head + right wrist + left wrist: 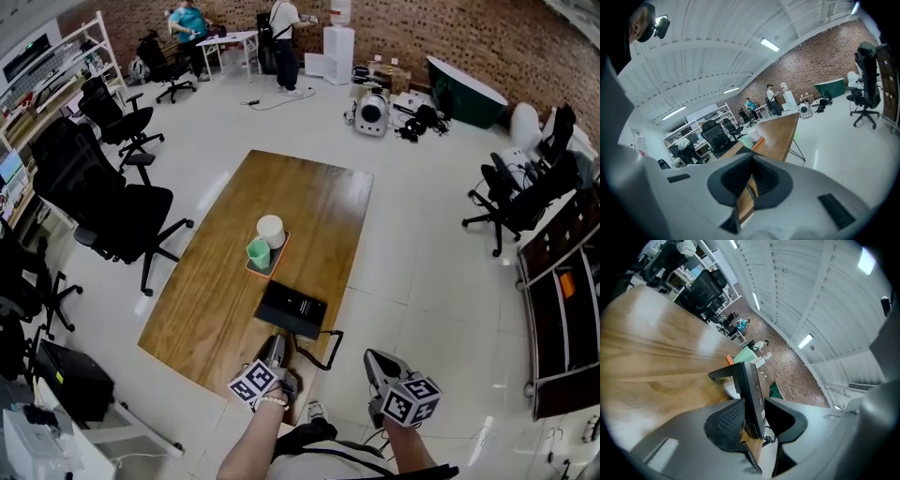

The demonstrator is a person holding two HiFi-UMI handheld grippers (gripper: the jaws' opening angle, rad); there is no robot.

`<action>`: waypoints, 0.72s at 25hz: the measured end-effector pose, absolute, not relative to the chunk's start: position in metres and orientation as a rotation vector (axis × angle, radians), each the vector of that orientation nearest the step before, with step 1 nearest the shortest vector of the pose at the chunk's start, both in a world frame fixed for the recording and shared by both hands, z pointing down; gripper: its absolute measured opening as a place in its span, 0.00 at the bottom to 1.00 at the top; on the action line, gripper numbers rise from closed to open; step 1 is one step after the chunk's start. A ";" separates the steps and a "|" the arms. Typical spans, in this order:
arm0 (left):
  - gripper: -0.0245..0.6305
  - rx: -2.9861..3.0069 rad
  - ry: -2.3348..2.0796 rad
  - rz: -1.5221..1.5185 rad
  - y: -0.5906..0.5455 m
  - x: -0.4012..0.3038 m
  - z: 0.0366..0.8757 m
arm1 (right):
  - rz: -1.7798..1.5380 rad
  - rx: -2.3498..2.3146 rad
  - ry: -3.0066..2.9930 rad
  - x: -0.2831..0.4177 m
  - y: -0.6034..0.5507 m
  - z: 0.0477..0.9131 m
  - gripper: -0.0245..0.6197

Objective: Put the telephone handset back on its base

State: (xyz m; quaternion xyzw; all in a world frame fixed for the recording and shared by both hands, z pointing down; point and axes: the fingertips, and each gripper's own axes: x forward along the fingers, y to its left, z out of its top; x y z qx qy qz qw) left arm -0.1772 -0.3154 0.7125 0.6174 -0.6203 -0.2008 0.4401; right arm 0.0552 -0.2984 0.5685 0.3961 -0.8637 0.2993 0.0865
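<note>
1. My left gripper (275,347) is open at the near end of the surface (216,300). The black telephone (292,309) shows between its jaws, not clamped.
2. The telephone lies flat just ahead. I cannot tell the handset from the base.
3. My right gripper (377,361) is closed and empty. It is off the surface, near the dangling coiled cord (337,339).
4. Farther along stand a green cup (259,251) and a white cup (271,230), well clear.

Black telephone (292,308), brown wood-grain table (300,202), green cup (259,252), white cup (270,229), orange tray (279,254).

White cup (270,228), green cup (259,251), orange tray (282,250)
</note>
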 end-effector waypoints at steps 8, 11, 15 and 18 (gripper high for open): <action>0.05 1.713 -1.589 -0.200 -0.252 -0.153 0.659 | 0.861 1.157 -2.576 0.066 -0.274 0.567 0.04; 0.05 1.825 -1.581 -0.110 -0.235 -0.134 0.634 | 0.855 1.155 -2.587 0.072 -0.260 0.565 0.04; 0.05 1.879 -1.630 0.025 -0.209 -0.120 0.614 | 0.856 1.155 -2.597 0.078 -0.237 0.565 0.04; 0.05 1.926 -1.642 0.078 -0.190 -0.109 0.595 | 0.846 1.150 -2.601 0.083 -0.216 0.564 0.04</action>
